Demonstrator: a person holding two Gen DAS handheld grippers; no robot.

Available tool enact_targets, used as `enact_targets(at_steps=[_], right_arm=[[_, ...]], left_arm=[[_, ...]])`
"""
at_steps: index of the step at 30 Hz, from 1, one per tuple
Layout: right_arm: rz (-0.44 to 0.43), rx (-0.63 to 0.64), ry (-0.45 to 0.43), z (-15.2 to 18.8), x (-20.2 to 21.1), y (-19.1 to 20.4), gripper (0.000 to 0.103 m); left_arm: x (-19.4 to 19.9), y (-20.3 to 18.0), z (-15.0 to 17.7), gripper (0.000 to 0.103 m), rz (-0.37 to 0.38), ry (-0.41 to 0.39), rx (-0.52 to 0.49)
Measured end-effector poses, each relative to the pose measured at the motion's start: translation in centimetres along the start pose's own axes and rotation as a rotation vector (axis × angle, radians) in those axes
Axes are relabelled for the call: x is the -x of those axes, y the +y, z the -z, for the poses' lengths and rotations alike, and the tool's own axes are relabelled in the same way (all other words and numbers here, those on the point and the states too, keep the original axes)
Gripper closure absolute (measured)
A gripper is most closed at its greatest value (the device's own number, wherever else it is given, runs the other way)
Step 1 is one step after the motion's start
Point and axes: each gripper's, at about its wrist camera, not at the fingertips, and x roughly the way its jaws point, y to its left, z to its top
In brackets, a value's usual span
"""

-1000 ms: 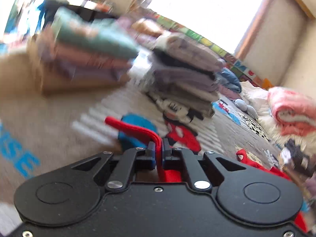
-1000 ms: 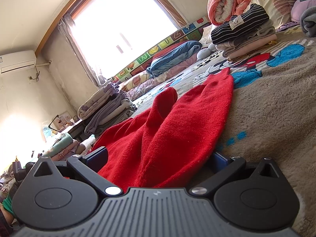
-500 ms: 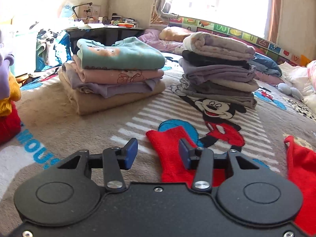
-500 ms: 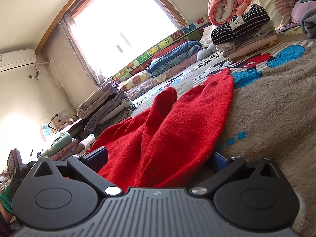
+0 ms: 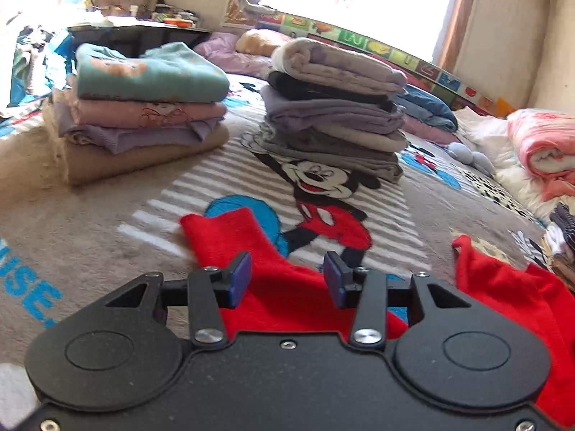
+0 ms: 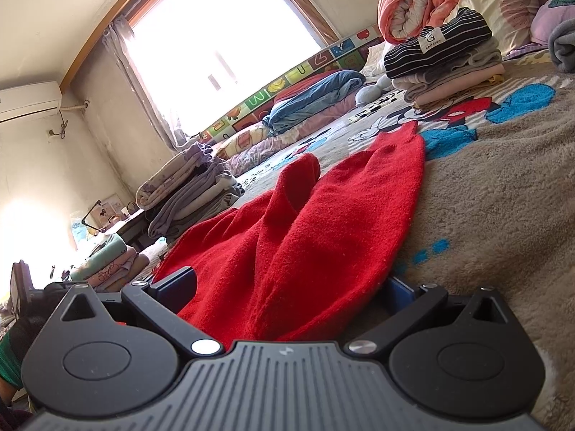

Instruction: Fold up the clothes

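The soft red fleece garment (image 5: 287, 287) lies spread on the grey cartoon blanket (image 5: 90, 215) of the bed, near its front edge. The left tool (image 5: 286, 274) is spread apart over a red flap, pinching nothing. The right tool (image 6: 291, 287) is spread wide around bunched red cloth. The lumpy cloth could fold crooked if only one layer gets pinched.
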Motion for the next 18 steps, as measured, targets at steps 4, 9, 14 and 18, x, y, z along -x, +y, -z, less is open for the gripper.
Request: enact_targets(at_steps=[4,9,14,18], right_arm=[[0.004,0.003,0.003,0.0,0.0,0.0,0.0],[0.012,0.003,0.015,-0.1,-0.1,0.0,0.0],[0.005,-0.039,0.022,-0.5,0.1,-0.2,0.0],[-0.06,-0.226,-0.027,-1.3,1.2,-1.8,0.0]], left_arm=[[-2.2,-0.8,0.9,0.056,-0.032,0.075,-0.025],[-0.7,-2.8,0.6,0.056,0.035,0.037,-0.027],[0.2,-6.9,1.8,0.055,0.084,0.047,-0.12],[1.5,-9.7,2.3,0.051,0.146,0.039,-0.159]])
